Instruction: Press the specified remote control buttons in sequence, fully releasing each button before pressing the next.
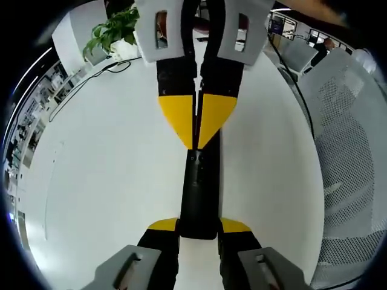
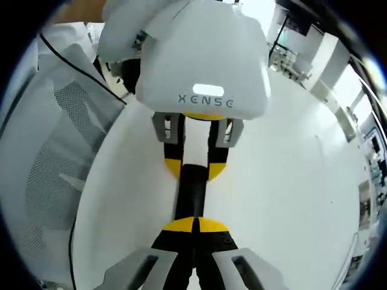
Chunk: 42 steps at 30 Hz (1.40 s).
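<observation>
Lengthwise between the two grippers lies a slim black remote (image 1: pixel 198 196) on the white table (image 1: pixel 109 181), its long axis running straight from one gripper toward the other. In the left gripper view the left gripper (image 1: pixel 199 225) grasps the near end of the remote, one yellow-tipped jaw on each long side, and the far end points away toward the right gripper (image 1: pixel 196 130), which comes down from the top of that view. The right gripper's yellow jaw tips are clenched together into a single point that sits on the remote's upper face near its far end. In the right gripper view the same thing shows from the other side: the right gripper (image 2: pixel 195 225) with its jaws pressed shut over the remote (image 2: pixel 190 190), and the left gripper (image 2: pixel 195 166) beyond, clamping the other end. A potted plant (image 1: pixel 112 30) and a black cable (image 1: pixel 91 78) sit at the table's far edge, well apart, and a mesh-backed chair (image 1: pixel 351 157) stands beside the table.
</observation>
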Available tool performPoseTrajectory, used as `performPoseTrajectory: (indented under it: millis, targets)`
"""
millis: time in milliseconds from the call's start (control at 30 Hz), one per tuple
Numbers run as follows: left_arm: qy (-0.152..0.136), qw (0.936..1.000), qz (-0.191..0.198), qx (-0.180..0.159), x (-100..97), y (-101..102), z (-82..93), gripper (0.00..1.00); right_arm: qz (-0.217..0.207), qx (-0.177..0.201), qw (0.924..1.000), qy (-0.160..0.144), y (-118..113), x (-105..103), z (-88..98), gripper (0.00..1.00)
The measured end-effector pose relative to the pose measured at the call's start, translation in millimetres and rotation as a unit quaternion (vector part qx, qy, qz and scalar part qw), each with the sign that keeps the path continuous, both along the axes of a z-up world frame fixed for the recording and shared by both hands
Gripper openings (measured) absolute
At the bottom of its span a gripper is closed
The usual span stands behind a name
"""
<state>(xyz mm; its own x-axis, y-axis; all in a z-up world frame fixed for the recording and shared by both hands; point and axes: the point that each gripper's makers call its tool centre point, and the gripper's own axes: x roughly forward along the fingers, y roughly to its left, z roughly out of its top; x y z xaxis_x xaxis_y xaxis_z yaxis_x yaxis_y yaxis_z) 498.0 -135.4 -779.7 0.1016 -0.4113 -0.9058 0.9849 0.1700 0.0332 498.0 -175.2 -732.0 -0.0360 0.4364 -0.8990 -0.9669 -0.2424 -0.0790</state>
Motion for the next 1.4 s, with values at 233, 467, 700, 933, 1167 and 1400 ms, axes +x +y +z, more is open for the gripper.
performPoseTrajectory:
  millis: [233, 467, 700, 933, 1167, 1400]
  targets:
    - [0.0, 1.0, 0.002, 0.0, 0.0, -1, 0.1, 0.23, 0.004, 0.003, 1.0, -0.006, 0, -3, 6.1, 0.0]
    - [0.001, 1.0, 0.002, -0.001, 0.0, -1, 0.1, 0.23, 0.004, 0.005, 0.9999, -0.01, -2, -6, 8.4, 0.0]
    - [0.001, 1.0, 0.002, -0.001, -0.3, -2, 0.0, 0.23, 0.003, 0.003, 1.0, -0.007, -4, -5, 4.7, 0.0]
    - [0.002, 1.0, 0.002, -0.003, 0.3, -1, -0.3, 0.23, 0.003, 0.001, 1.0, -0.002, -4, -7, -4.3, 0.0]
    - [0.0, 1.0, 0.003, -0.004, 0.1, -1, -0.2, 0.23, 0.006, -0.005, 1.0, 0.005, -4, -12, -15.5, 0.0]
    - [0.001, 1.0, 0.004, -0.006, 0.4, -1, -0.1, 0.23, 0.003, -0.008, 0.9999, 0.011, -6, -14, -23.2, 0.0]
